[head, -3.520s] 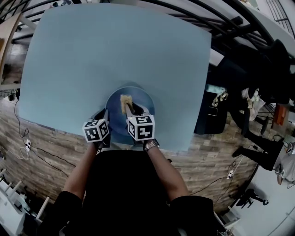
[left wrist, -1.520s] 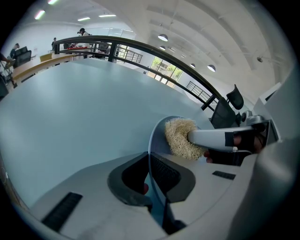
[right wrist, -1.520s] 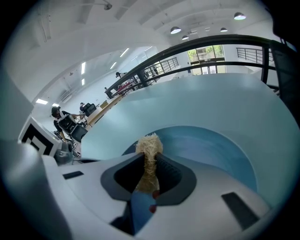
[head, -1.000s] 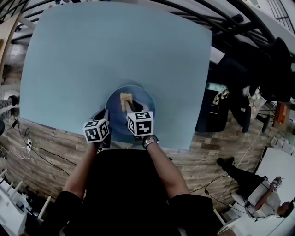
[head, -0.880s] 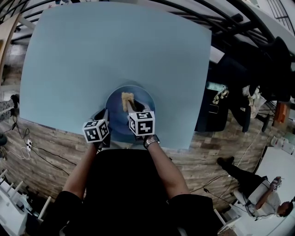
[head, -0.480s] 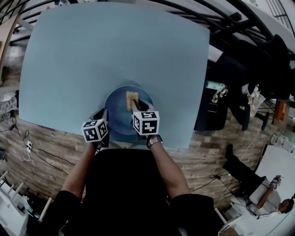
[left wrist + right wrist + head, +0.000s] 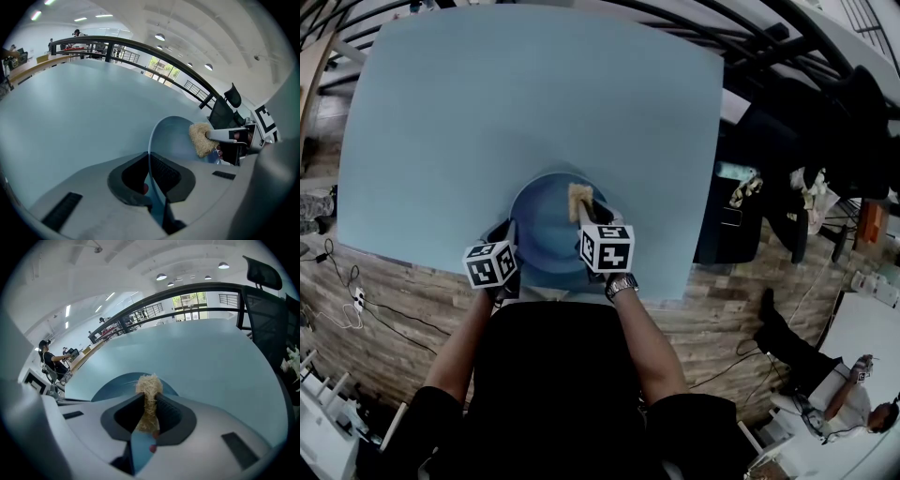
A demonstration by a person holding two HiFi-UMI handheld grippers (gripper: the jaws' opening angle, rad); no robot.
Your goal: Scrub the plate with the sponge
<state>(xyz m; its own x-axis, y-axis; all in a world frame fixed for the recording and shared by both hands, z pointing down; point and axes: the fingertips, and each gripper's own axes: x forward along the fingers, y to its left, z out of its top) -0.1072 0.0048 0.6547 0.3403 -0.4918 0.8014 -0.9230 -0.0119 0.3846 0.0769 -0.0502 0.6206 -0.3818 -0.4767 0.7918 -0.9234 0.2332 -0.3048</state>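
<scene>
One round blue plate (image 7: 542, 236), one tan fibrous sponge (image 7: 579, 199): long axis near-to-far, free end pointing far.
Near-left plate rim clamped in left gripper (image 7: 151, 176); sponge pinched tight in right gripper (image 7: 149, 411).

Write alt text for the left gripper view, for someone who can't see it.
The left gripper is clamped on the near rim of a blue plate, which runs away from the camera. At the right, the right gripper holds a tan sponge against the plate. A pale blue table fills the background.
</scene>
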